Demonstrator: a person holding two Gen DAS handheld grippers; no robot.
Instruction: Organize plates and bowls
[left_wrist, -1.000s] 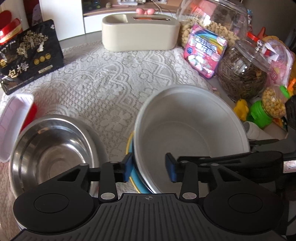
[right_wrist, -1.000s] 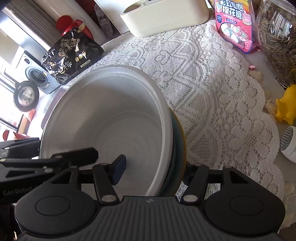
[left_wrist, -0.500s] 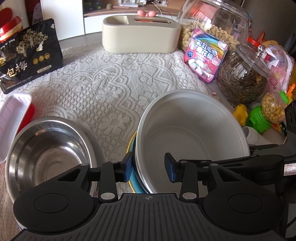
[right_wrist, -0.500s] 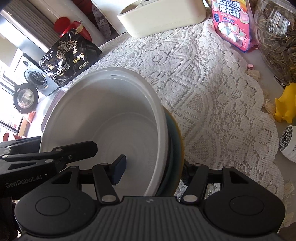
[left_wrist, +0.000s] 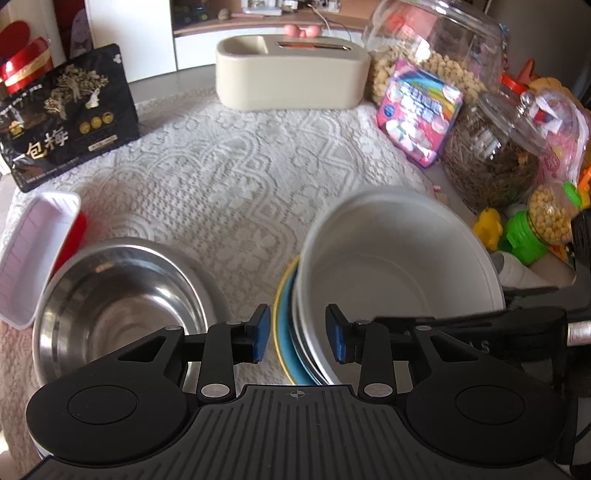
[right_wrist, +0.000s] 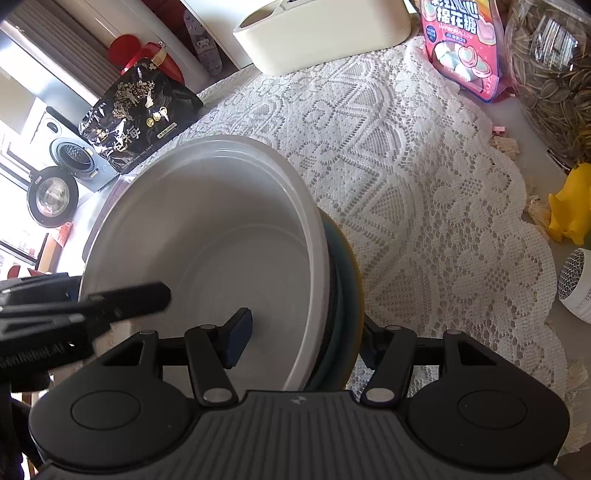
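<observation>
A white bowl (left_wrist: 399, 266) sits nested on a blue plate with a yellow rim (left_wrist: 286, 332), and the stack is tilted above the lace cloth. My left gripper (left_wrist: 298, 336) straddles its left edge, one pad outside the plate and one inside the bowl, and the jaws are closing on it. My right gripper (right_wrist: 306, 339) grips the opposite edge, with one pad inside the white bowl (right_wrist: 207, 240) and the other behind the plate (right_wrist: 345, 295). A steel bowl (left_wrist: 118, 295) rests on the cloth to the left.
A white-and-red box (left_wrist: 33, 251) lies left of the steel bowl. A black bag (left_wrist: 66, 122) and a cream container (left_wrist: 291, 77) stand at the back. Glass jars (left_wrist: 491, 158), a pink marshmallow bag (left_wrist: 421, 110) and toys (left_wrist: 524, 236) crowd the right edge.
The left gripper's jaws have narrowed onto the stack's edge. The stack sits a little lower and further right in the left wrist view. The right gripper has kept its hold.
</observation>
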